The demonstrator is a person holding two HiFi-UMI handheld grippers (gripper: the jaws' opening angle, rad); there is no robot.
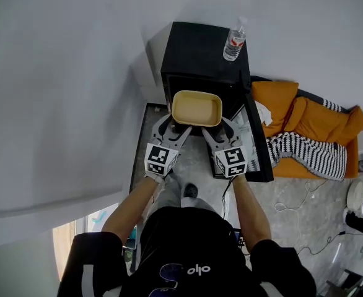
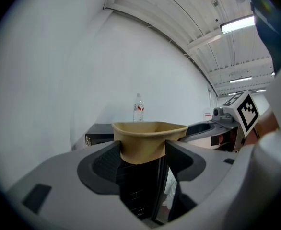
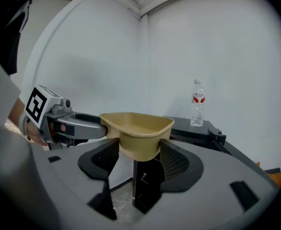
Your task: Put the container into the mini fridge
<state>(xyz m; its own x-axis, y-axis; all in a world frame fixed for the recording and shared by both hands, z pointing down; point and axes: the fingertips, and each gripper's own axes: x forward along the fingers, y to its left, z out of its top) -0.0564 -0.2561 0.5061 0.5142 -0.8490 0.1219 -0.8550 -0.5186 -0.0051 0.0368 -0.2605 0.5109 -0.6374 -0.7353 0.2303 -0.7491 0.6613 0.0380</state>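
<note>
A tan rectangular container point(image 1: 197, 108) hangs in the air in front of the black mini fridge point(image 1: 197, 54), whose door point(image 1: 258, 141) stands open to the right. My left gripper point(image 1: 173, 127) is shut on the container's near left corner point(image 2: 143, 140). My right gripper point(image 1: 214, 129) is shut on its near right corner point(image 3: 138, 133). The container looks empty and sits level, just before the fridge's open front. In each gripper view the other gripper shows beside the container.
A clear water bottle point(image 1: 234, 41) stands on the fridge's top at its right; it also shows as the bottle point(image 3: 197, 103). An orange cushion and a striped cloth point(image 1: 305, 150) lie on the floor right of the door. White walls close in behind and left.
</note>
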